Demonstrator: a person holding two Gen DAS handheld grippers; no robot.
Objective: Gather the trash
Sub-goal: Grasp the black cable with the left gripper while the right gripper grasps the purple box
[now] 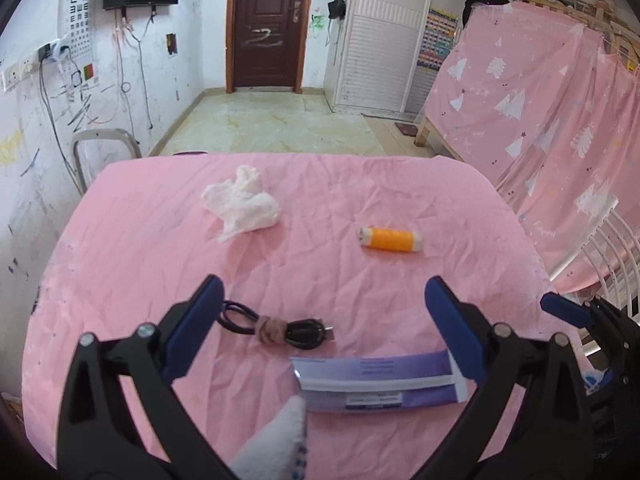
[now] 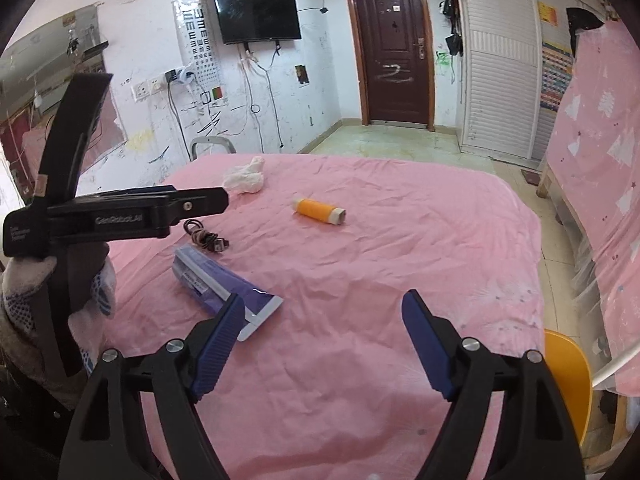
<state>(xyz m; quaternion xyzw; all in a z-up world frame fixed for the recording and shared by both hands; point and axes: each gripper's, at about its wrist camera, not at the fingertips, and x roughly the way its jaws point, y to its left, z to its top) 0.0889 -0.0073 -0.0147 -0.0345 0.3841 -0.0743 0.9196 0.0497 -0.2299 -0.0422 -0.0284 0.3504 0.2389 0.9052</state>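
We saw the crumpled tissue [image 1: 241, 203] at 11 o'clock on the pink tablecloth [image 1: 360, 184] | orange spool [image 1: 390, 240] at 1 o'clock | black cable [image 1: 280, 328] and purple box [image 1: 372, 384] near us | left gripper [image 1: 326, 312] spread wide, empty | right gripper [image 2: 324, 320] released, holding nothing.

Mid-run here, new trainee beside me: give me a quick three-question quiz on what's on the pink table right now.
1. True or false: the left gripper is shut on the crumpled tissue.
2. What lies nearest the right gripper? A) orange thread spool B) purple box C) black cable
3. How many loose items lie on the pink tablecloth?

Key: 1 false, both grippers are open and empty; 2 B, its end lies by one of the fingers; 3 four.
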